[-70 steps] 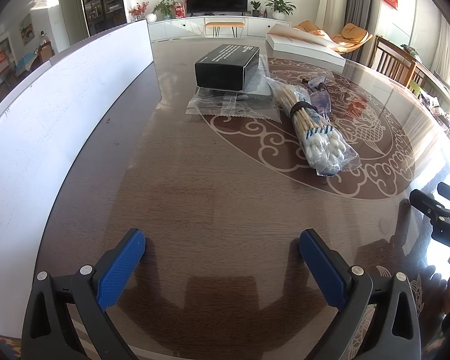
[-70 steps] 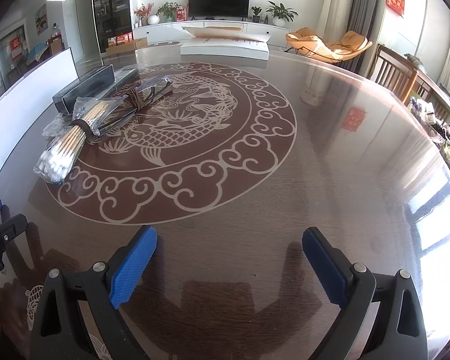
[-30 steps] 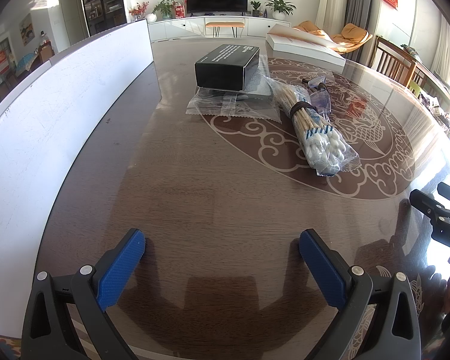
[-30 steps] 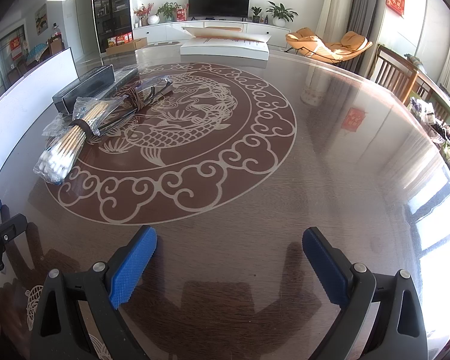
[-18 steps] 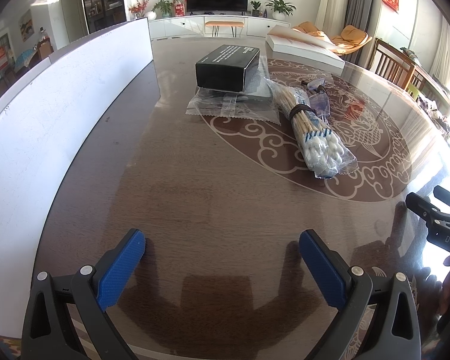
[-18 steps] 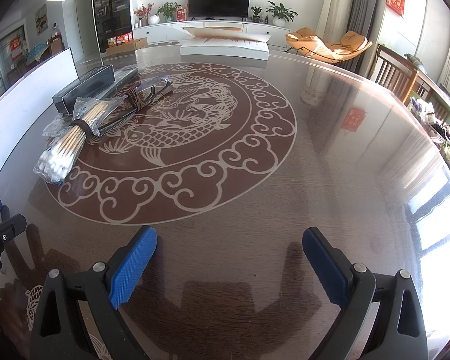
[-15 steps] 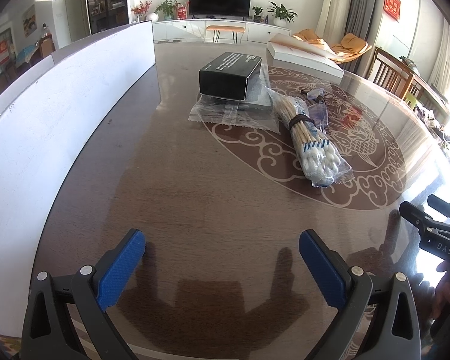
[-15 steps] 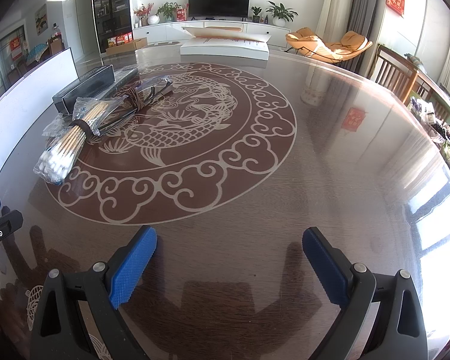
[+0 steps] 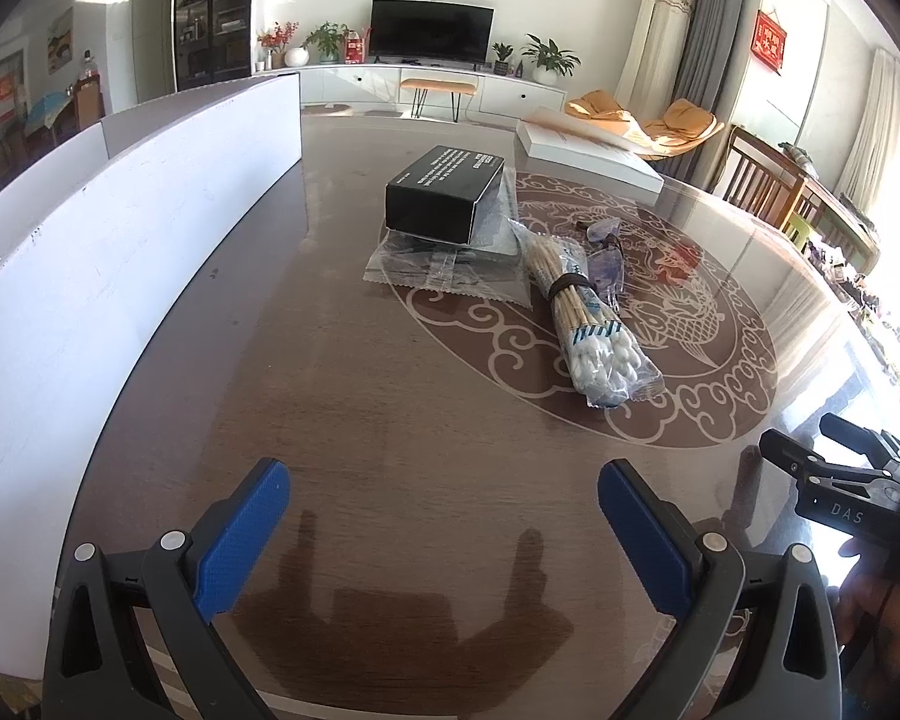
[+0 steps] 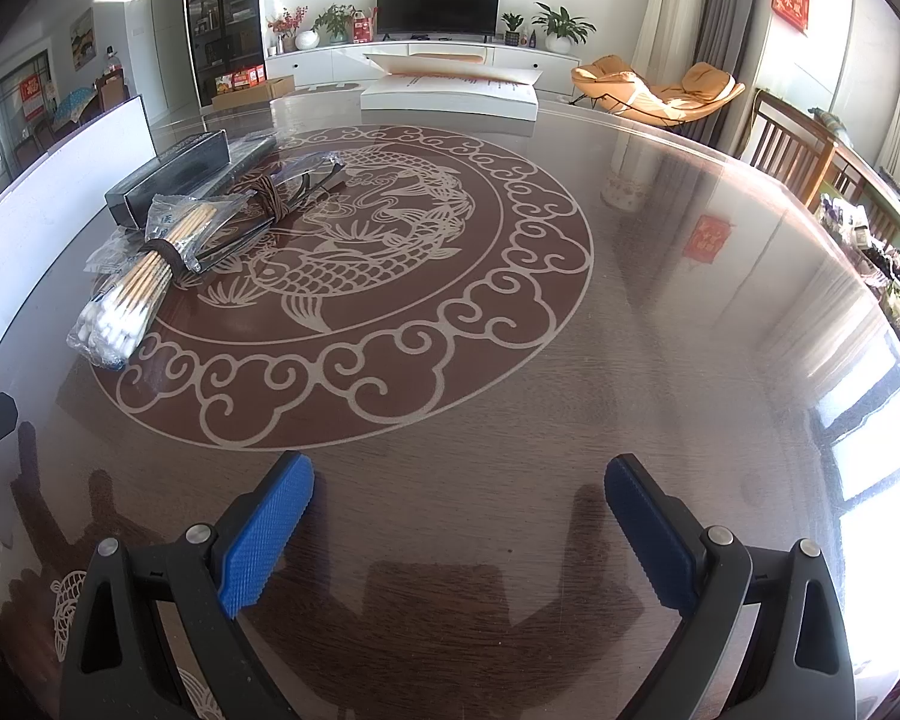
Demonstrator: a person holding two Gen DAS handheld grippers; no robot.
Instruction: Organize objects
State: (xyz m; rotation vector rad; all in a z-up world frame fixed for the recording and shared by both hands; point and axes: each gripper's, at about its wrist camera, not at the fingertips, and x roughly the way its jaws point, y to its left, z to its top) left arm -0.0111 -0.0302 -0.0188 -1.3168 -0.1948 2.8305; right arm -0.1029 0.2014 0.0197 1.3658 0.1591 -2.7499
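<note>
While the right gripper [image 10: 459, 525] hangs motionless, the left gripper [image 9: 444, 531] has lifted and tipped forward since a moment ago, both sets of fingers spread wide and empty. On the glossy brown patterned surface [image 9: 342, 396], the clear-wrapped bundle of cotton swabs [image 9: 588, 324] lies beside the black cardboard box [image 9: 444, 192], toward the far left edge. I'd say the reach is only starting.
</note>
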